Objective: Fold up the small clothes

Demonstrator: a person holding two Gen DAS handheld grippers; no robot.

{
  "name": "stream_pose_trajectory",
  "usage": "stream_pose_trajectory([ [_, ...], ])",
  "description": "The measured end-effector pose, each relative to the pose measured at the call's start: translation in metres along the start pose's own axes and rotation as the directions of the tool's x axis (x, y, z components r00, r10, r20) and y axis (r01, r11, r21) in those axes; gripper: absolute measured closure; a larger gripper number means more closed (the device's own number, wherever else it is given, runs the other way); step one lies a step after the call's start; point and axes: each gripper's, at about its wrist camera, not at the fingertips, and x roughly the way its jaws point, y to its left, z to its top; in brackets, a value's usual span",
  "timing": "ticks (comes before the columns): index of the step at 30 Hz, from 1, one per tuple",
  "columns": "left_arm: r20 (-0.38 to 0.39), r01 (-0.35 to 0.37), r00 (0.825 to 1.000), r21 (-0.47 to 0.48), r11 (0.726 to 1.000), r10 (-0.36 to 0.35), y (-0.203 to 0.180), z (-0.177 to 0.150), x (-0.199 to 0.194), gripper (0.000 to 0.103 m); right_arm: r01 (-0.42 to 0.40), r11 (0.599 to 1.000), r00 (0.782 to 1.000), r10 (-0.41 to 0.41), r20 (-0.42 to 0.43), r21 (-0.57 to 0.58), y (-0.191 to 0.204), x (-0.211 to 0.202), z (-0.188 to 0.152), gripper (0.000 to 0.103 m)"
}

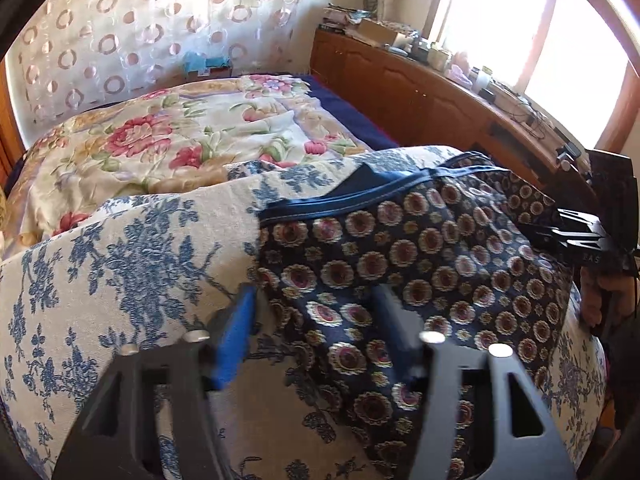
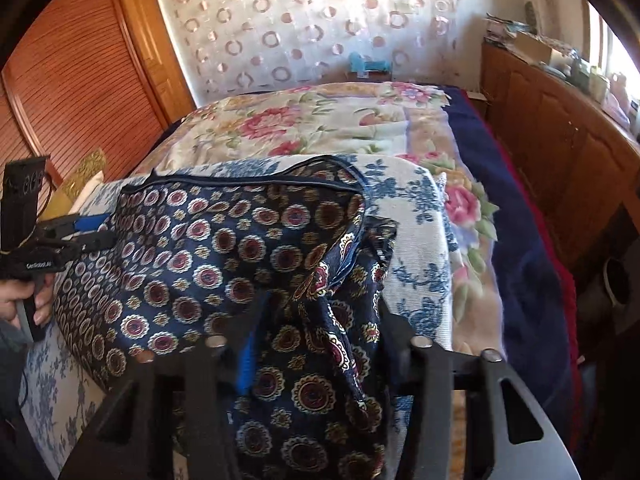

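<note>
Left claw [image 1: 316, 312] fingertips blurred, grip on patterned garment [image 1: 420, 256] unclear. Right claw [image 2: 320, 312] tips hidden under same cloth. Sideboard clutter [image 1: 400, 36] too small.

Far floral quilted bed cover [image 1: 168, 136] lies open and flat. Right side hemmed in by brown wooden cabinet [image 2: 560, 140]; navy medallion-print garment [image 2: 240, 248] bunched across near edge.

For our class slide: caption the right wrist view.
Right gripper over bunched patterned shorts on a blue-flowered cloth.
</note>
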Motion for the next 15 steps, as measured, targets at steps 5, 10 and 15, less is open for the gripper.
stream_pose_trajectory([
  [5, -0.002, 0.045, 0.999, -0.011, 0.999, -0.045, -0.003, 0.001, -0.002, 0.095, -0.005, 0.998, 1.0, 0.006, 0.022, -0.058, 0.006, -0.005, -0.002, 0.089],
  [10, 0.066, 0.036, 0.997, -0.002, 0.999, -0.036, -0.009, 0.003, -0.024, 0.096, 0.033, 0.996, 0.995, -0.025, 0.096, -0.084, 0.012, -0.02, -0.005, 0.091],
  [15, 0.14, 0.027, 0.99, 0.013, 1.0, -0.029, -0.017, 0.003, -0.052, 0.096, 0.058, 0.992, 0.988, -0.041, 0.15, -0.108, 0.021, -0.04, -0.003, 0.092],
])
